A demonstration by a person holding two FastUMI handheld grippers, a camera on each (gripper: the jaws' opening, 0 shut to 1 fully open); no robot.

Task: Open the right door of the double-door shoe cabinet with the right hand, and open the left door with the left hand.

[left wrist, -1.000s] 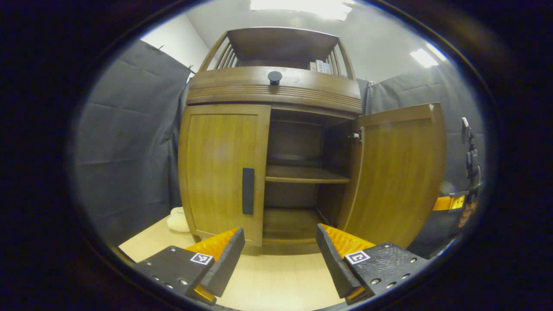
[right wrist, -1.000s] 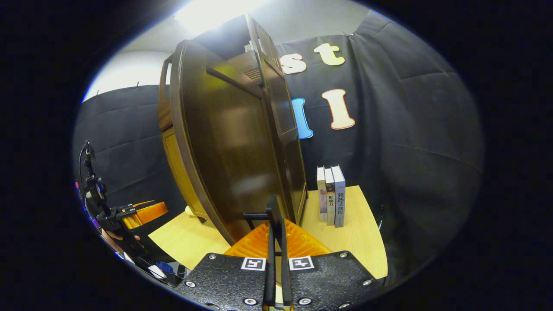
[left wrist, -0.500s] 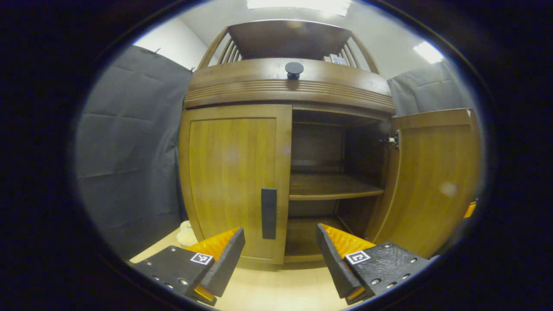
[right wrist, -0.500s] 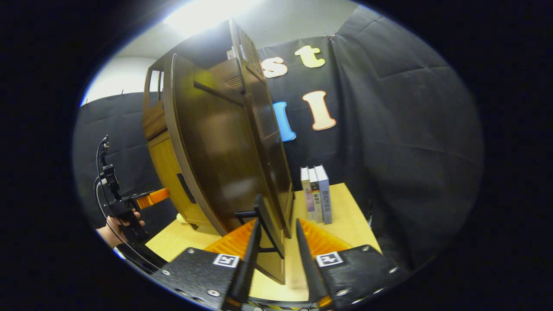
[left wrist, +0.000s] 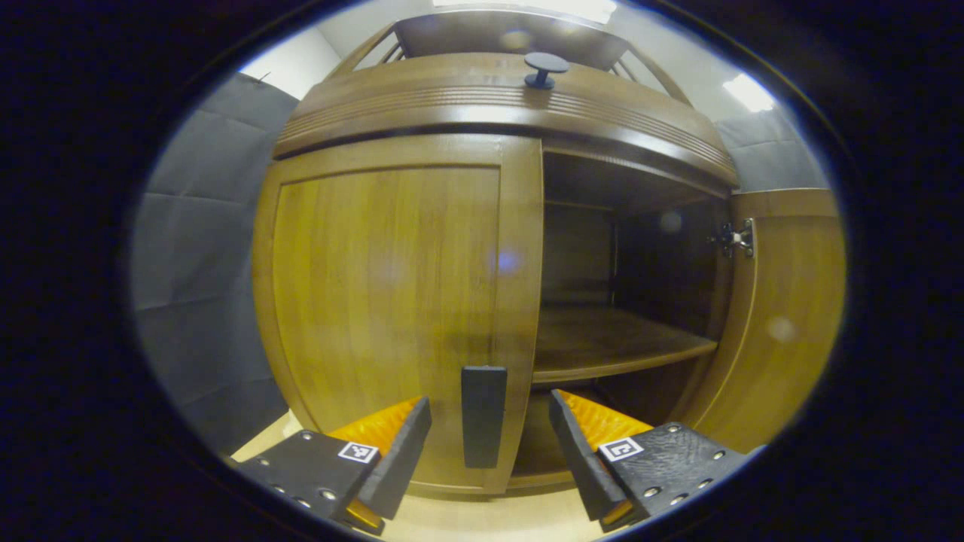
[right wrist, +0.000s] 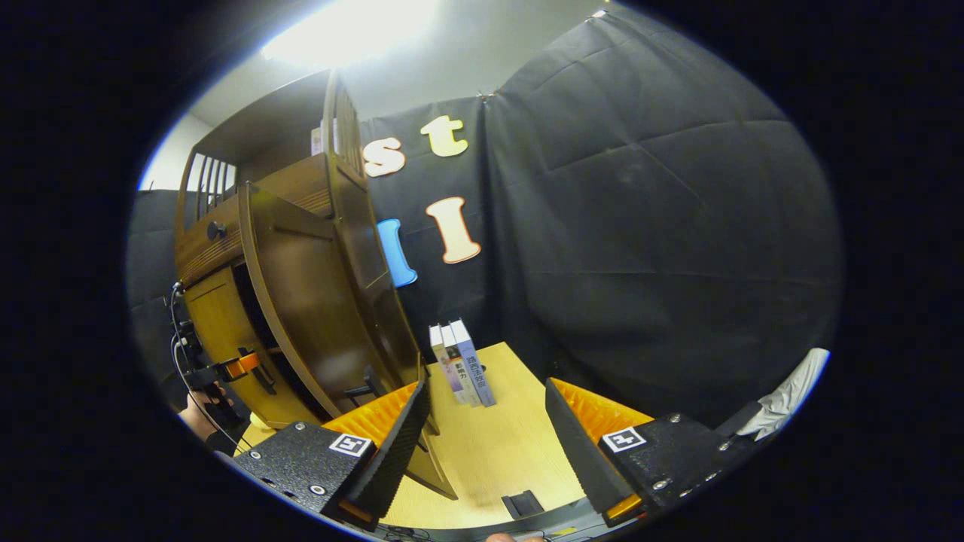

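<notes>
Left door's handle [left wrist: 483, 415] is sitting lower-centre btwn wide-apart left gripper [left wrist: 489, 444] fingers; closing off-centre risks slipping off. Right gripper [right wrist: 486, 444] is gaping, empty.

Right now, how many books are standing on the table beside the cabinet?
3 books, upright in a row on the table against the black cloth wall, right of the cabinet's open right door. Others may be hidden behind the cabinet.

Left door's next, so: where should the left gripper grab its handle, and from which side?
Probably the middle of the handle, straight on from the front. It is a narrow upright bar on the left door, by its inner edge, and already sits between the open fingers of the left gripper, so one finger can close on each side.
</notes>
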